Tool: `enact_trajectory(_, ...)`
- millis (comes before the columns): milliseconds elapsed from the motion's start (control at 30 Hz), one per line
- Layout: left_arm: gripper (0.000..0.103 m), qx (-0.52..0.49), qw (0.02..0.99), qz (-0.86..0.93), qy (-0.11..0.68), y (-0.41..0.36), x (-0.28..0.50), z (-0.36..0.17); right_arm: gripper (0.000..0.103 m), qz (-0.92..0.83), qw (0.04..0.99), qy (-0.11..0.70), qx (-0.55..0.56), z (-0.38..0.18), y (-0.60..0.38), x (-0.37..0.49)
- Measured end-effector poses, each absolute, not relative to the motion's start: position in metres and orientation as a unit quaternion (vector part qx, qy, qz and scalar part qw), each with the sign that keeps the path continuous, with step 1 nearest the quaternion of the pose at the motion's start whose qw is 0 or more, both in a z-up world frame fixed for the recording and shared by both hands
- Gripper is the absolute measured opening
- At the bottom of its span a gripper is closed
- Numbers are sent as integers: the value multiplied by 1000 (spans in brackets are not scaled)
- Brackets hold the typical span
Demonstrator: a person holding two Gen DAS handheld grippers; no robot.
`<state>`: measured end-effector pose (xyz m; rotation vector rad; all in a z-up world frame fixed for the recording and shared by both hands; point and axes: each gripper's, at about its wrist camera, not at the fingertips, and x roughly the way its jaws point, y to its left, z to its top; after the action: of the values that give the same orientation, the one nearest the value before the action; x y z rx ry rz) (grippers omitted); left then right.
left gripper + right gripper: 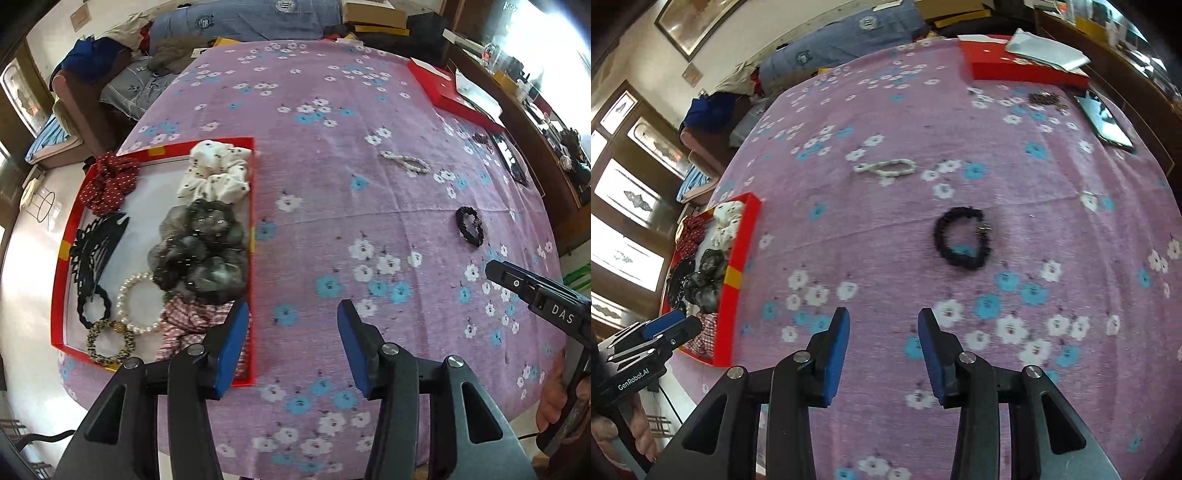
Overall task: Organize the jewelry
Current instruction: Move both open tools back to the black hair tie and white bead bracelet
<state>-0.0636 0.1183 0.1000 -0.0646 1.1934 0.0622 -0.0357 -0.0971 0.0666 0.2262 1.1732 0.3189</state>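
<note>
Both my left gripper [293, 343] and right gripper [884, 354] hang open, empty. I'd centre the right over the black bracelet [962, 238], straddling one strand before closing.

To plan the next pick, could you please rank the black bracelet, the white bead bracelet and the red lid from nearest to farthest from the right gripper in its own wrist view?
1. black bracelet, just ahead, slightly right
2. white bead bracelet, farther, centre-left
3. red lid, far edge, right
</note>
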Motion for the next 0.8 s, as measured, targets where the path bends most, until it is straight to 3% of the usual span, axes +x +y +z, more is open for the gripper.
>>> enact_trajectory(367,50,-23,836,26,548,88,-29,102,44,117,821,547,113,59,-145,-31)
enact_trajectory(800,51,-37,837,-11,546,46,77,72,47,111,832,538,80,39,-153,4)
